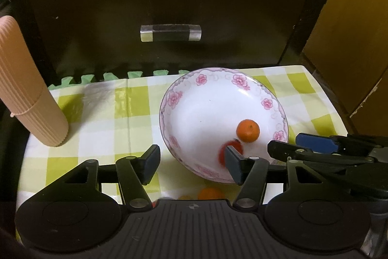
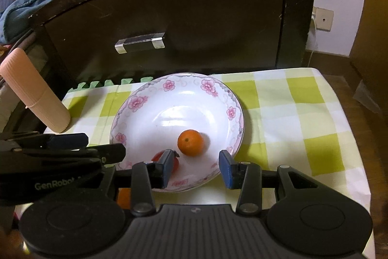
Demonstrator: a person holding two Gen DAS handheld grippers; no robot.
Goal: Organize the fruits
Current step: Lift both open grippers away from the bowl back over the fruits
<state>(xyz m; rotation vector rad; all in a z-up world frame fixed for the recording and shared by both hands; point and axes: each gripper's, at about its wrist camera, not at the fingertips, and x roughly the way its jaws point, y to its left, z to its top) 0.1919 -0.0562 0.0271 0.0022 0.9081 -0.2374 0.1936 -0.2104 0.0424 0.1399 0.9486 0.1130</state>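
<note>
A white plate with pink flowers [image 1: 206, 111] [image 2: 155, 113] rests on the green-checked tablecloth [image 1: 109, 118] [image 2: 291, 113]. An orange [image 1: 248, 130] [image 2: 190, 142] lies in it. Beside the orange, a red fruit [image 1: 234, 146] [image 2: 157, 157] near the plate's front rim is blurred and partly hidden by a finger. My left gripper [image 1: 192, 165] hangs open over the plate's near-left edge, with nothing held. My right gripper [image 2: 196, 168] hangs open over the front rim, also with nothing held. Another orange [image 1: 211, 193] [image 2: 124, 198] lies on the cloth under the grippers.
A pink ribbed cylinder [image 1: 31, 98] [image 2: 36, 94] leans at the table's left. A dark drawer front with a clear handle [image 1: 171, 32] [image 2: 140, 41] stands right behind the table. A brown cabinet [image 1: 351, 40] stands to the right. The two grippers sit side by side.
</note>
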